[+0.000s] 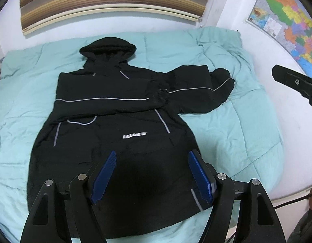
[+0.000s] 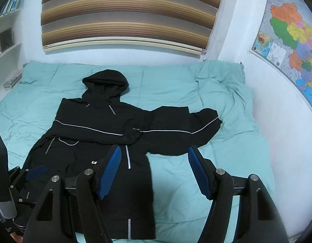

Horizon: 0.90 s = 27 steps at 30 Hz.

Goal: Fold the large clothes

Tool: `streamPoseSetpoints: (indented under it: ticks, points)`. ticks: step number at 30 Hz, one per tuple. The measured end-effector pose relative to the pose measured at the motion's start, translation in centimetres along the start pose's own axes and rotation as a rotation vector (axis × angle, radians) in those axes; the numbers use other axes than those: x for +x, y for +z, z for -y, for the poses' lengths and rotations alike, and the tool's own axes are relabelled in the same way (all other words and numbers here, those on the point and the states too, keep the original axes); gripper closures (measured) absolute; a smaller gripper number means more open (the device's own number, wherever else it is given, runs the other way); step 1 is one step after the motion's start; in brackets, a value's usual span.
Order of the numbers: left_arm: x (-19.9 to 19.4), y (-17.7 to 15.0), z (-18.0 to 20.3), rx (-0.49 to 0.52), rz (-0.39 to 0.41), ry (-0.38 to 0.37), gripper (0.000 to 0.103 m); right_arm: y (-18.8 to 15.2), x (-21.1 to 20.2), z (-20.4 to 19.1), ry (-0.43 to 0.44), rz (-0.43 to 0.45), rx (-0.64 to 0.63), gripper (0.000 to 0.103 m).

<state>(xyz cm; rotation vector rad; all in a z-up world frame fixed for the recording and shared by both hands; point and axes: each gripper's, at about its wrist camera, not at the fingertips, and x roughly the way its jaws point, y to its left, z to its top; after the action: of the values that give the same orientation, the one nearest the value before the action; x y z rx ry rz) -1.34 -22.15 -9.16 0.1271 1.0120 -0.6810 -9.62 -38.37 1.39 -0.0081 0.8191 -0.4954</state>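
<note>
A black hooded jacket (image 1: 107,121) with thin grey piping lies flat on the teal quilt, hood toward the wall. One sleeve is folded across the chest; the other sleeve (image 1: 198,89) stretches out to the right. My left gripper (image 1: 152,156) is open and empty, hovering above the jacket's lower body. In the right wrist view the jacket (image 2: 99,125) lies left of centre. My right gripper (image 2: 154,151) is open and empty above the jacket's right edge, below the outstretched sleeve (image 2: 182,129). The left gripper (image 2: 34,172) shows at the lower left there.
The teal quilt (image 1: 226,133) covers the whole bed. A striped blind (image 2: 127,14) hangs on the far wall, a coloured map (image 2: 293,40) on the right wall, white shelves (image 2: 8,46) at the left. The right gripper's body (image 1: 297,85) shows at the left view's right edge.
</note>
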Motion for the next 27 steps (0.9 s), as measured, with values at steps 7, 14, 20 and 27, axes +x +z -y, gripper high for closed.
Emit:
streamPoseSetpoints:
  ticks: [7, 14, 20, 27]
  points:
    - [2.7, 2.2, 3.6, 0.013, -0.013, 0.011, 0.028, 0.9, 2.6, 5.8, -0.001, -0.004, 0.056, 0.032]
    - [6.4, 4.4, 6.2, 0.042, -0.054, 0.023, 0.028, 1.4, 7.5, 10.7, -0.032, -0.055, 0.108, 0.032]
    - [10.7, 6.0, 7.2, 0.038, -0.118, 0.025, 0.028, 1.8, 12.7, 13.7, -0.048, -0.121, 0.142, 0.032]
    - [17.0, 8.2, 8.0, 0.014, -0.182, 0.015, 0.028, 1.2, 20.1, 17.1, -0.06, -0.204, 0.19, 0.032]
